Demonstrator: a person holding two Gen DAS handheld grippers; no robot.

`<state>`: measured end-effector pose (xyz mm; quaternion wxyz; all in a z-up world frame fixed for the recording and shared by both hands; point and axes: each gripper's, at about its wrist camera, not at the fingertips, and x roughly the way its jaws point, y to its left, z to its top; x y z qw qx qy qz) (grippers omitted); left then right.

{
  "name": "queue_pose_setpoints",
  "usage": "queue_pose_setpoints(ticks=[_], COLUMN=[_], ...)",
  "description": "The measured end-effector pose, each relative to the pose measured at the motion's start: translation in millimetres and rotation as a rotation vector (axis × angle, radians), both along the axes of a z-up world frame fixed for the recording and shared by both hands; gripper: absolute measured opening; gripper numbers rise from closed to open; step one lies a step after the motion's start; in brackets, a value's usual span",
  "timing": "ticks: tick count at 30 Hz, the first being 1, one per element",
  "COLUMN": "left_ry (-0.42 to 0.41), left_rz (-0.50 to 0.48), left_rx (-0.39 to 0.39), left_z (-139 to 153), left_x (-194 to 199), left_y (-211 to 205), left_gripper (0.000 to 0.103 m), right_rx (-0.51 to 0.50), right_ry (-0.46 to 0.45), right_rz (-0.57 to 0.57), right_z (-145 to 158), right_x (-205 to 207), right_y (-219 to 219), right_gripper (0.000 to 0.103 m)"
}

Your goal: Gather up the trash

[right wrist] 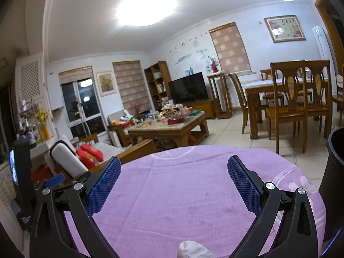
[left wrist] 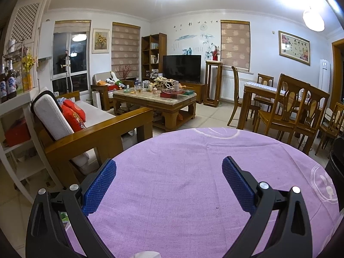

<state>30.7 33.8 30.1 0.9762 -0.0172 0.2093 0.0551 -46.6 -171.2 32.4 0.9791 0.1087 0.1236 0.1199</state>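
A round table with a purple cloth (left wrist: 185, 172) fills the lower half of both wrist views (right wrist: 189, 189). My left gripper (left wrist: 168, 165) is open above the cloth with nothing between its blue pads (left wrist: 101, 185). My right gripper (right wrist: 174, 164) is open too, with bare cloth between its blue pads (right wrist: 244, 188). A white crumpled scrap (right wrist: 193, 249) pokes in at the bottom edge of the right wrist view; a similar white scrap (left wrist: 146, 254) shows at the bottom of the left wrist view. A black ribbed bin (right wrist: 333, 182) stands at the table's right side.
A wooden sofa (left wrist: 96, 129) with red cushions sits left of the table. Beyond it stands a cluttered coffee table (left wrist: 154, 99) and a TV (left wrist: 181, 67). Dining table and chairs (left wrist: 286, 105) are on the right. White shelves with bottles (left wrist: 8, 81) are at far left.
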Motion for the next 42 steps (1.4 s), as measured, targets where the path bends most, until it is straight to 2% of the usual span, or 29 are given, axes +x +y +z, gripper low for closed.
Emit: queue_pose_setpoints(ticks=[42], left_ry=[0.004], left_rz=[-0.015], left_rx=[-0.007], left_z=[-2.6], left_x=[1.7], left_y=[-9.5], left_gripper=[0.098], right_rx=[0.003], right_ry=[0.009], right_rz=[-0.002], right_z=[1.7], right_x=[-0.5], right_y=[-1.2], right_gripper=[0.098])
